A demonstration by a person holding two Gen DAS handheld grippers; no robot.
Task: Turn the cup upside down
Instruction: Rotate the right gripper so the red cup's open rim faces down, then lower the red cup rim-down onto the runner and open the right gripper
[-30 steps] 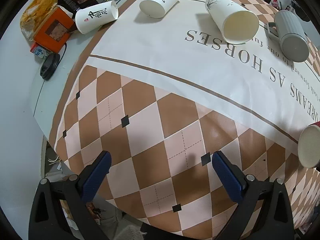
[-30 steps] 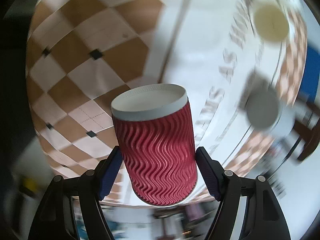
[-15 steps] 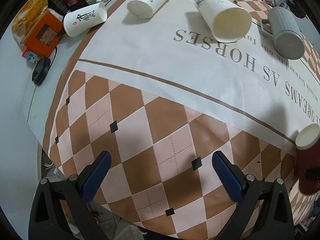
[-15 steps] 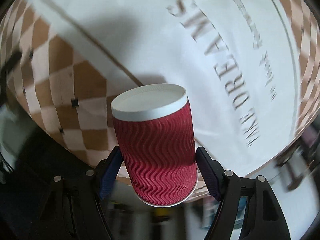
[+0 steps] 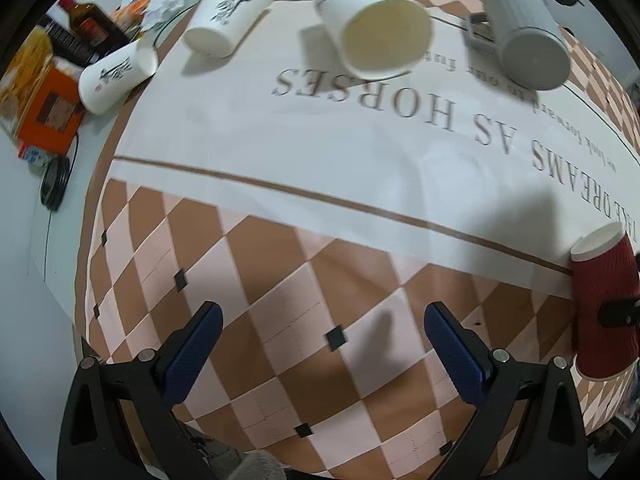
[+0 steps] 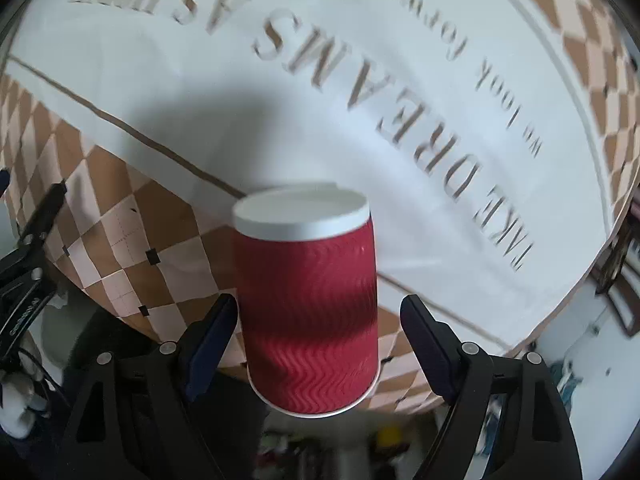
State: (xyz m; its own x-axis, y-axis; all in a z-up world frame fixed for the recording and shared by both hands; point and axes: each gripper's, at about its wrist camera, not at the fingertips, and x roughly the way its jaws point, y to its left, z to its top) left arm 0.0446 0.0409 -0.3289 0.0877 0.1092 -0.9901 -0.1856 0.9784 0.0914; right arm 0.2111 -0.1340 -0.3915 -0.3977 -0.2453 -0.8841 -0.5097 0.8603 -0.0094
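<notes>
A red ribbed paper cup [image 6: 308, 312] with a white rim is between my right gripper's [image 6: 316, 320] fingers. The fingers have spread: the left pad [image 6: 212, 328] touches the cup wall, the right pad [image 6: 424, 332] stands clear of it. The rim end points toward the tablecloth [image 6: 280, 120]; contact with the cloth cannot be told. The same cup shows at the right edge of the left wrist view [image 5: 600, 304]. My left gripper [image 5: 320, 344] is open and empty over the checkered part of the cloth.
At the far side lie three white paper cups on their sides [image 5: 376, 28] [image 5: 228, 12] [image 5: 116, 76] and a grey ribbed mug [image 5: 524, 36]. Left of the cloth are an orange box [image 5: 48, 112], a bottle [image 5: 92, 24] and a black cable [image 5: 54, 180]. The table edge is close below both grippers.
My right gripper's fingers have opened away from the red cup. The right gripper with the cup has swung over the white lettered part of the cloth. The left gripper shifted slightly nearer the table.
</notes>
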